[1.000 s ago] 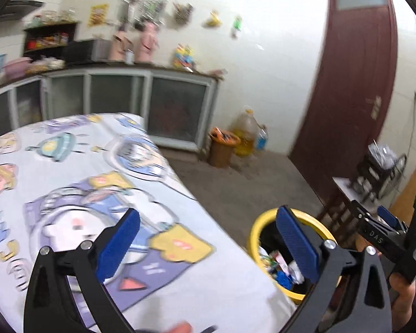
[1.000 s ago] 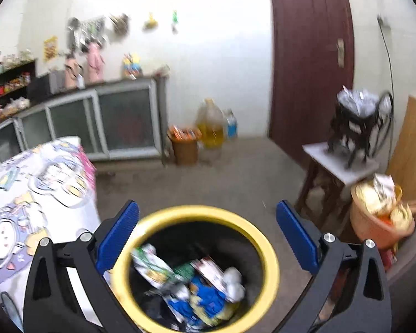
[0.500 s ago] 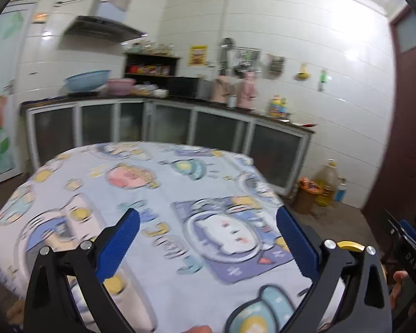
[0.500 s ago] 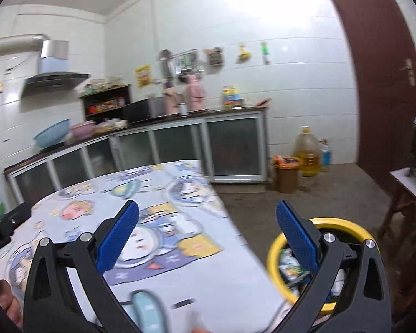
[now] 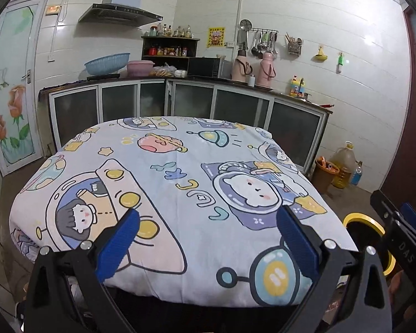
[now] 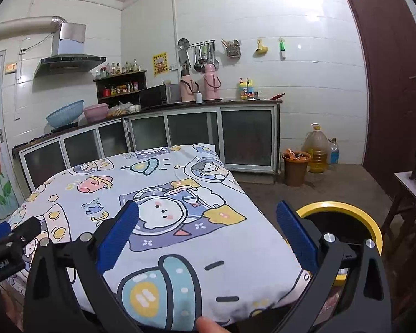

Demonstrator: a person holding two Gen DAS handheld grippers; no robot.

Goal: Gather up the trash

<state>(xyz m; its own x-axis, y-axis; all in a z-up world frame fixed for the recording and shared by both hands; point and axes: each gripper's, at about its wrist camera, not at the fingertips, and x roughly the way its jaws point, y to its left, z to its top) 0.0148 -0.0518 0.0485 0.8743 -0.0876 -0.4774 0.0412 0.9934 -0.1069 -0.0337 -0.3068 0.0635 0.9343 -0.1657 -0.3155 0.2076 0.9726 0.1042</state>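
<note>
Nearest, the left tongs (image 5: 206, 238) and right tongs (image 6: 207, 237) hover released, blue pads spread wide and gripping nothing, over the near edge of the tabletop (image 5: 180, 172) with its cartoon-print cloth. No trash shows on the cloth. At 3 o'clock, beside the tabletop's right edge, stands the yellow-rimmed trash bin (image 6: 344, 208). Farther, at 1 o'clock, an orange bucket (image 6: 295, 168) and oil jug (image 6: 316, 149) sit by the cabinets (image 6: 197, 133).
</note>
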